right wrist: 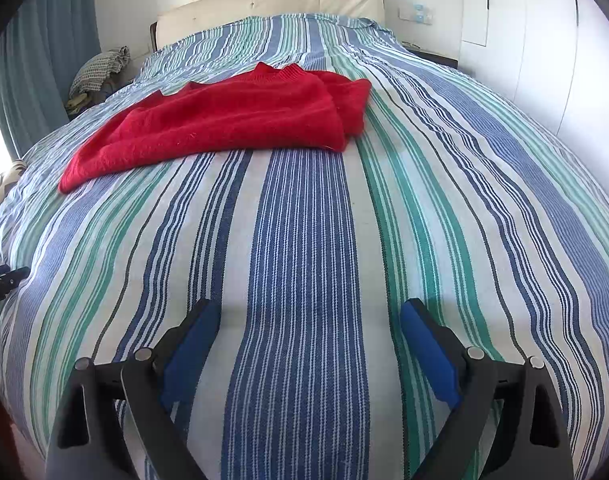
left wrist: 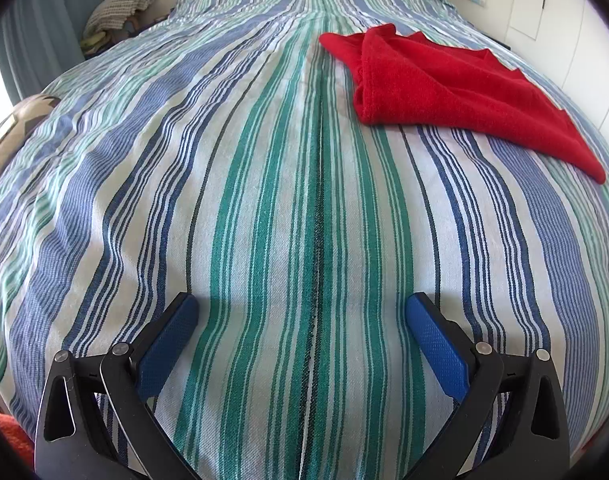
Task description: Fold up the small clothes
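Observation:
A red knitted garment (left wrist: pixel 444 88) lies partly folded on the striped bedspread (left wrist: pixel 264 200), up and to the right in the left wrist view. In the right wrist view the same red garment (right wrist: pixel 232 120) lies ahead and to the left, one side doubled over at its right end. My left gripper (left wrist: pixel 302 308) is open over bare bedspread, well short of the garment, nothing between its blue pads (left wrist: pixel 172 344). My right gripper (right wrist: pixel 310 312) is open too, above the bedspread (right wrist: pixel 304 260), apart from the garment. The left gripper's tip (right wrist: pixel 2 278) shows at the left edge.
A cream headboard (right wrist: pixel 272 4) stands at the far end of the bed. A checked cloth heap (right wrist: pixel 100 68) sits on a stand at the far left beside blue curtains (right wrist: pixel 44 60). White cupboard doors (right wrist: pixel 544 60) run along the right. A patterned cushion (left wrist: pixel 20 120) lies at the bed's left edge.

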The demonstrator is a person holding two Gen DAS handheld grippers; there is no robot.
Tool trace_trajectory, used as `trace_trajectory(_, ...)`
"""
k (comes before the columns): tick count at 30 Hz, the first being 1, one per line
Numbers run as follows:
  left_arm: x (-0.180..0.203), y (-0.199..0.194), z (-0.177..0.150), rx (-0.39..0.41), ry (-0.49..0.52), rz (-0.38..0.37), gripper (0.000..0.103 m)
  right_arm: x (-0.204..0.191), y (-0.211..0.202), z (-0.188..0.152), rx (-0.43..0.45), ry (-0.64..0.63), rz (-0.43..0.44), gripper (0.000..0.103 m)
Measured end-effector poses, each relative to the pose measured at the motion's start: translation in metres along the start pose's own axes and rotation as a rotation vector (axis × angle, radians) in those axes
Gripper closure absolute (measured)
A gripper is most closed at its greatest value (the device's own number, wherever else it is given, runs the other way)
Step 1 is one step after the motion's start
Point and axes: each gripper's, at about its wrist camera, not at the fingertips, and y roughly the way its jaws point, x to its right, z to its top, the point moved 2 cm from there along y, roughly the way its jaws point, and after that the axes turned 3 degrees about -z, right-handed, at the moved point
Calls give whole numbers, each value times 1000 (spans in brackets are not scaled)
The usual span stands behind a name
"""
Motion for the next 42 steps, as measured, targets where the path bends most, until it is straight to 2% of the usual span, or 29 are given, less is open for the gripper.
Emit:
trace_trajectory(5, -1, -1, 1, -3, -5, -9, 1, 0, 0, 0, 0, -1, -1, 11)
trace_trajectory(7, -4, -10, 6, -32, -21, -22, 2, 0, 1, 3, -11, -3, -6, 11)
trace_trajectory(9, -9, -31, 11, -26, -53, -72, 3, -1, 0, 9, -54, -13, 0, 8)
trace_trajectory(10, -12, -44, 12, -10, -71, -110, 3, 0, -2, 13, -81, -13, 25, 7)
trace_trajectory(13, -17, -74, 10, 39, -99, -179, 2, 17, -7, 39, -104, 73, 196, 7)
trace_trajectory(16, -22, -80, -2, 64, -125, -185, 2, 44, -1, 82, -67, 165, 234, 7)
trace_trajectory(19, -25, -65, -4, 41, -145, -175, 3, 74, 24, 131, -41, 273, 261, 7)
trace_trajectory(21, -24, -58, -1, 48, -136, -167, 3, 92, 57, 157, -79, 351, 272, 7)
trace_trajectory(23, -23, -52, 0, 53, -125, -156, 3, 102, 87, 172, -117, 425, 278, 8)
trace_trajectory(25, -23, -47, -1, 41, -130, -151, 3, 104, 112, 177, -149, 501, 350, 9)
trace_trajectory(27, -25, -40, -4, 19, -148, -152, 3, 94, 132, 178, -194, 502, 366, 10)
trace_trajectory(28, -26, -37, -4, 8, -158, -157, 3, 88, 136, 179, -203, 472, 338, 14)
trace_trajectory(29, -27, -35, -4, 5, -164, -160, 3, 82, 138, 182, -214, 437, 325, 41)
trace_trajectory(30, -28, -34, -4, 6, -169, -162, 3, 78, 140, 183, -240, 426, 324, 95)
trace_trajectory(32, -30, -34, -3, 8, -177, -165, 3, 77, 138, 189, -268, 452, 330, 93)
trace_trajectory(34, -32, -33, -1, 5, -190, -178, 3, 69, 119, 201, -230, 438, 351, 94)
trace_trajectory(36, -34, -32, 0, 0, -202, -191, 3, 53, 94, 228, -178, 396, 387, 94)
trace_trajectory(39, -34, -32, 2, -8, -206, -209, 3, 0, 60, 264, -130, 266, 436, 94)
trace_trajectory(42, -33, -33, 3, -9, -201, -215, 3, -73, 48, 281, -140, 142, 478, 94)
